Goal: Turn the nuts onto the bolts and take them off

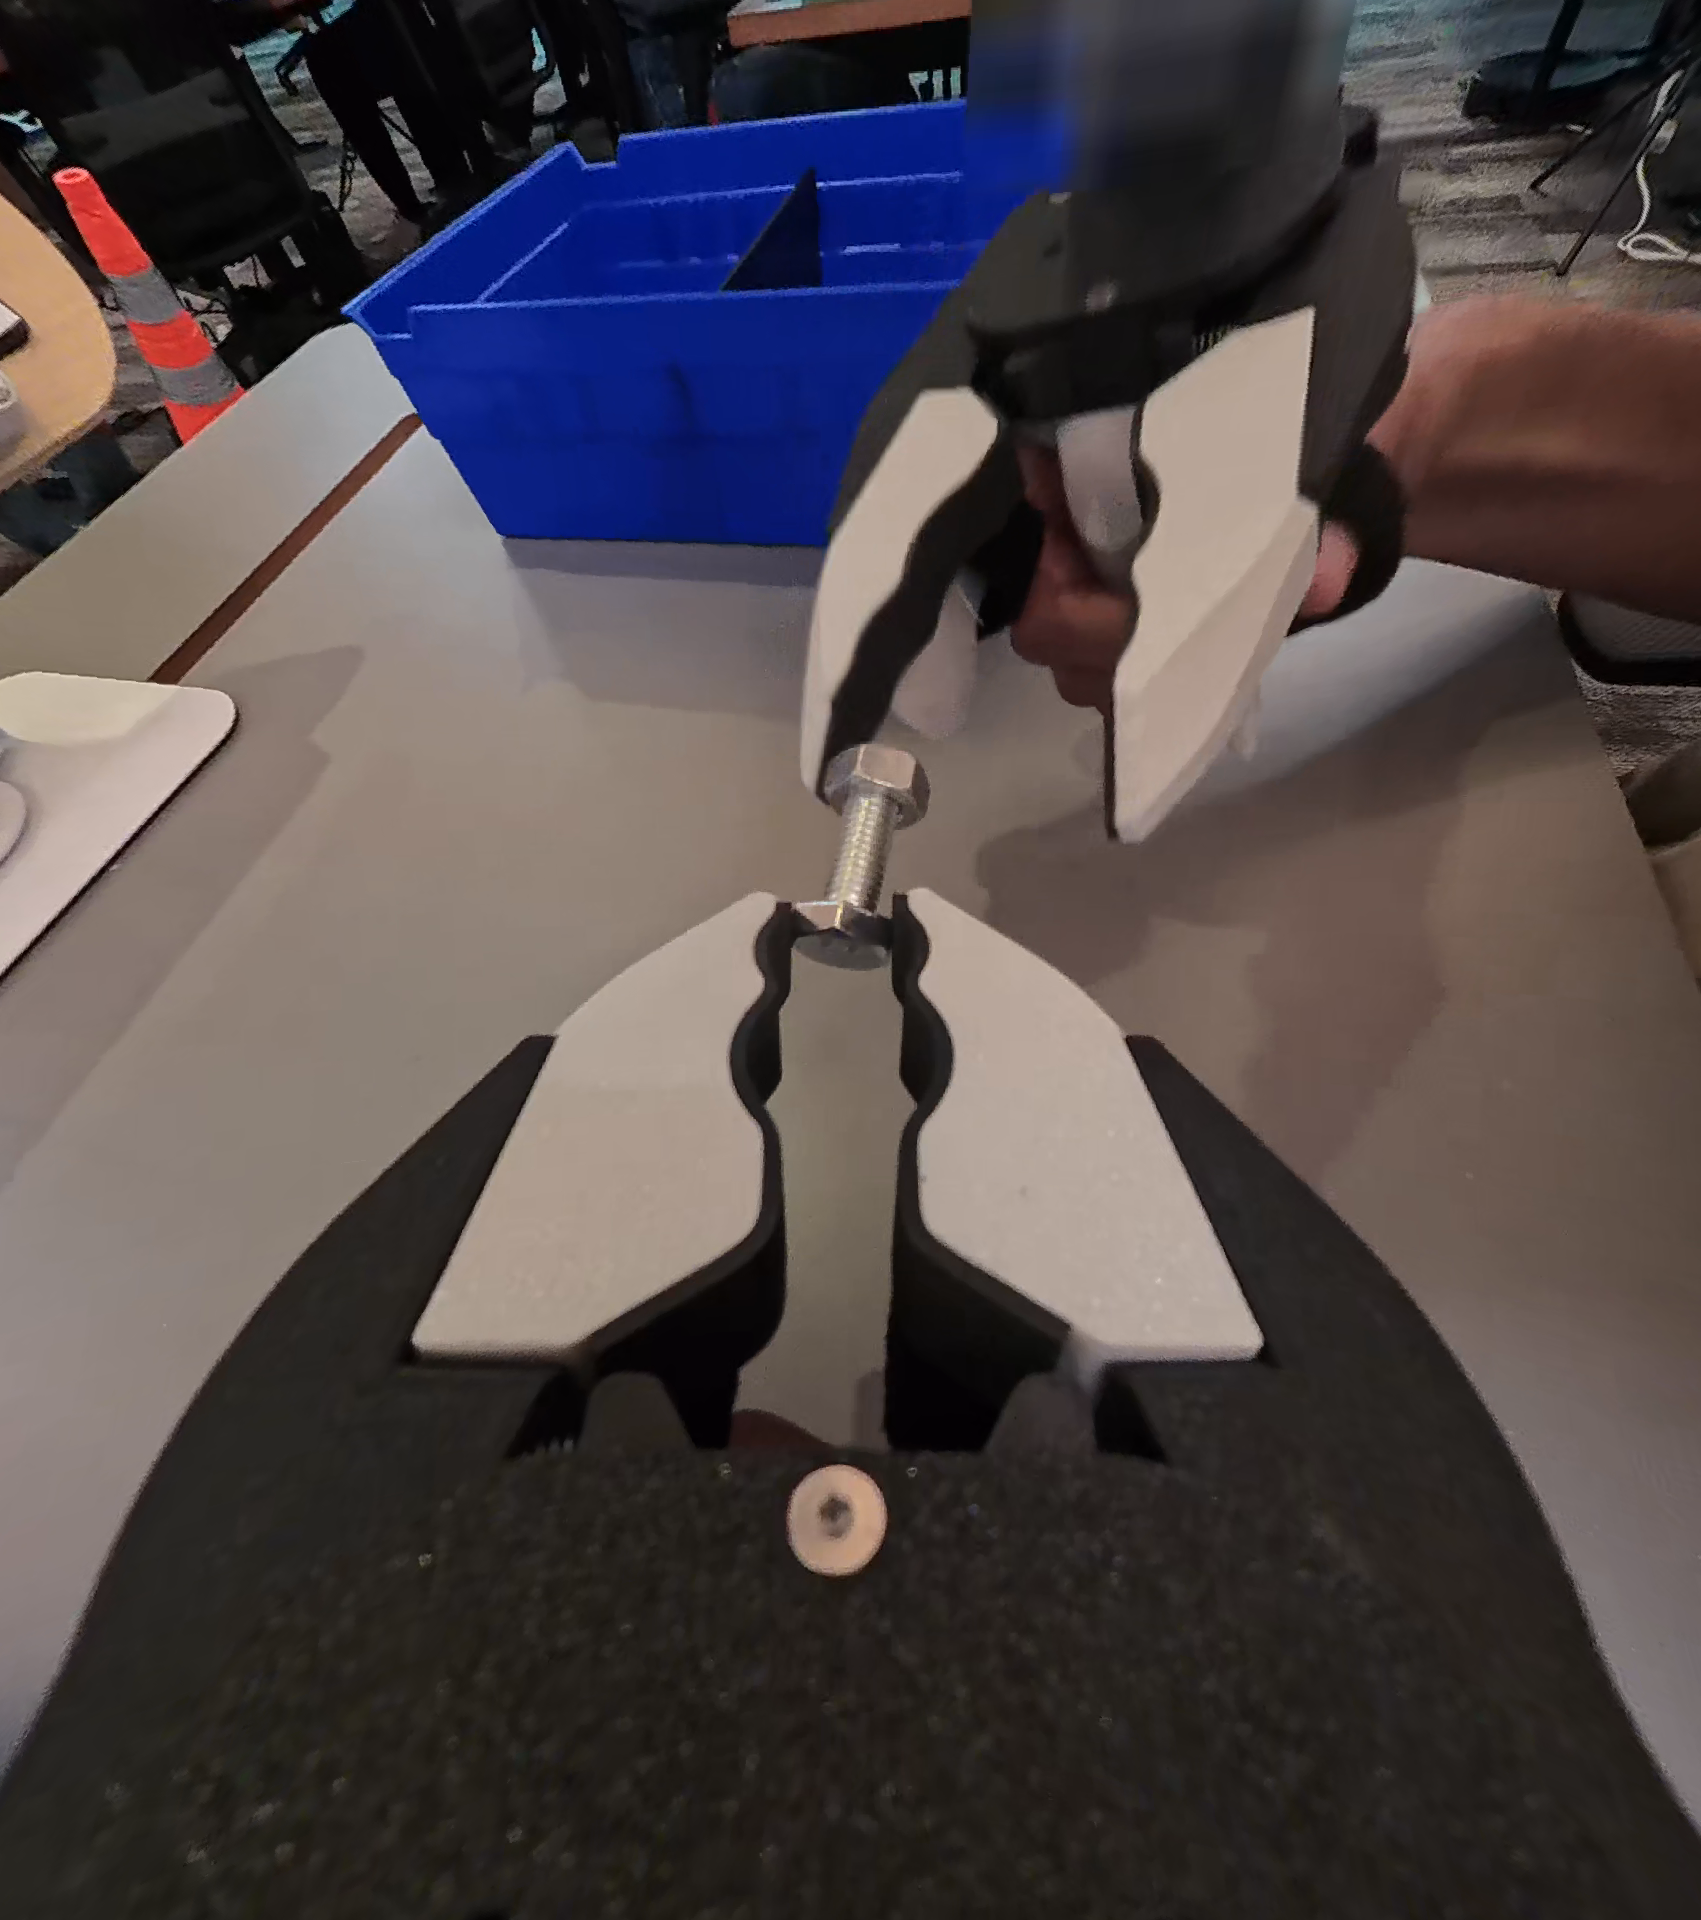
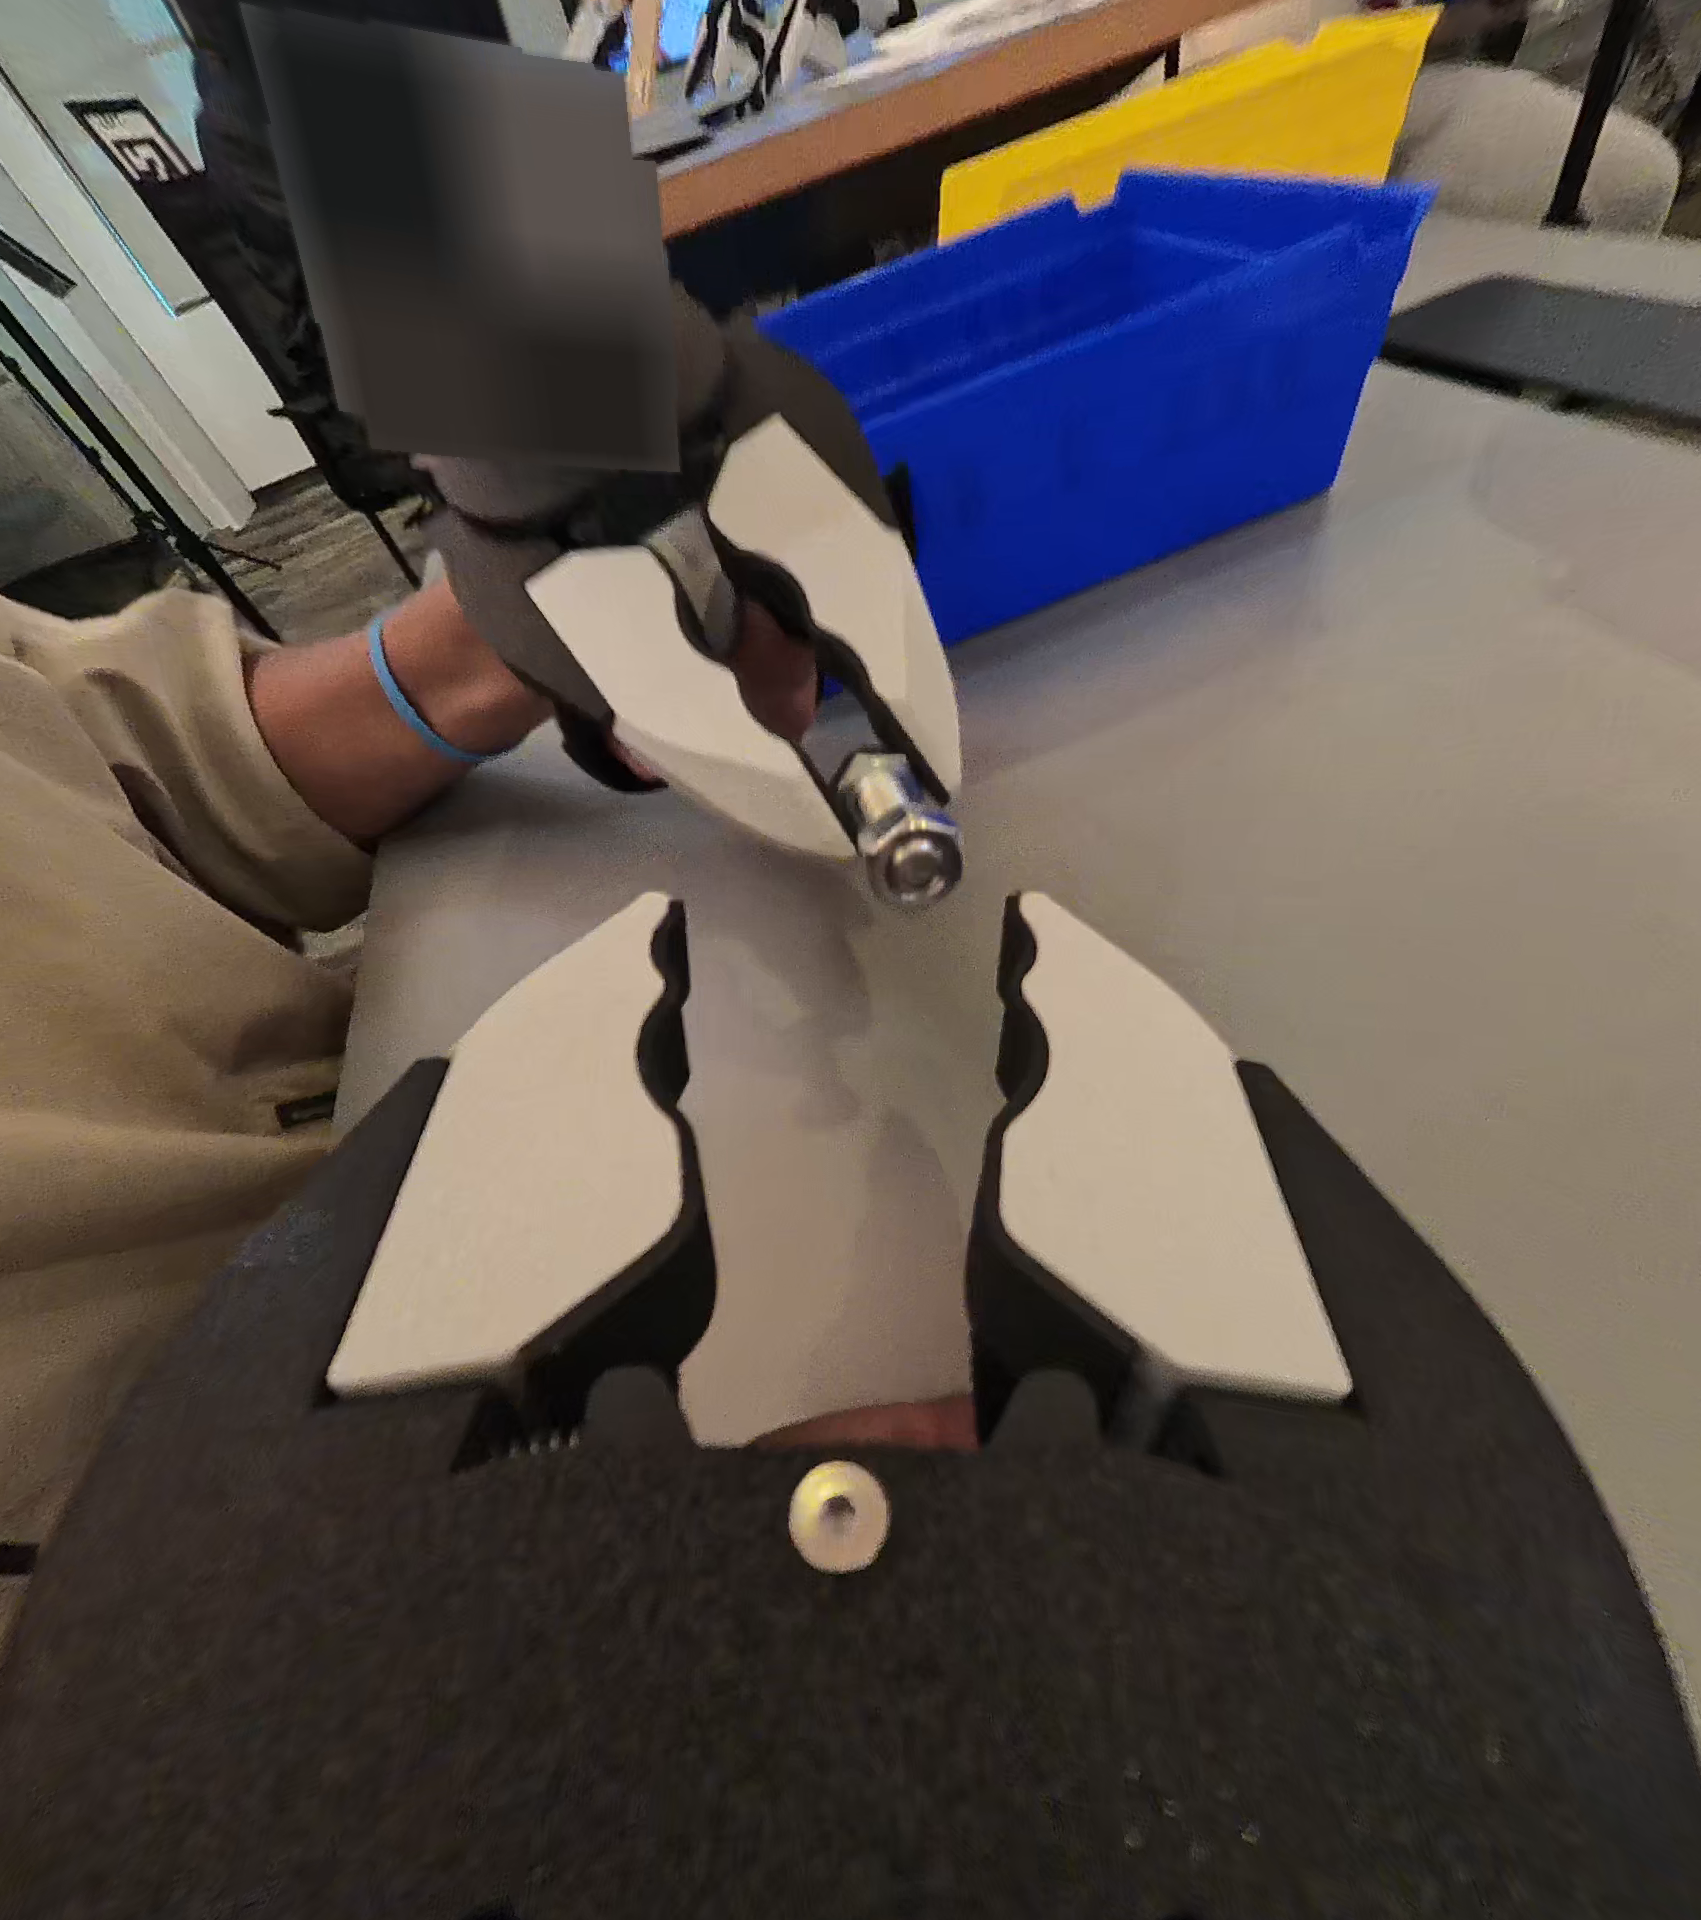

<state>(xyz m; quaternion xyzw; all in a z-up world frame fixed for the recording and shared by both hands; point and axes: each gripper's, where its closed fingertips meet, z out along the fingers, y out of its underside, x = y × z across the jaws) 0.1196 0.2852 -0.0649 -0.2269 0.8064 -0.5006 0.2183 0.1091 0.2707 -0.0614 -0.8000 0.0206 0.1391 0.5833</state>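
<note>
Bolt (image 1: 856, 854) and nut (image 1: 877, 781) are both bright, zinc-coloured steel; the threaded shank rises from your left gripper (image 1: 841, 925), whose fingertips pinch the hex head above the grey table (image 1: 410, 935). The nut sits at the far end of the thread. Your right gripper (image 2: 841, 914) stands wide apart with nothing between its fingers; in the left wrist view one finger's tip lies against the nut, the other well clear. No brand or readable writing shows on bolt, nut or grippers. Each gripper has smooth pale-grey plates over black, wavy inner pads and a coarse, grainy black body. Mosaic patches hide the upper part of each far gripper. A blue plastic bin (image 1: 638, 374) stands behind, its contents hidden apart from a dark divider. Your right hand (image 1: 1085, 613) is mostly covered by the gripper.
</note>
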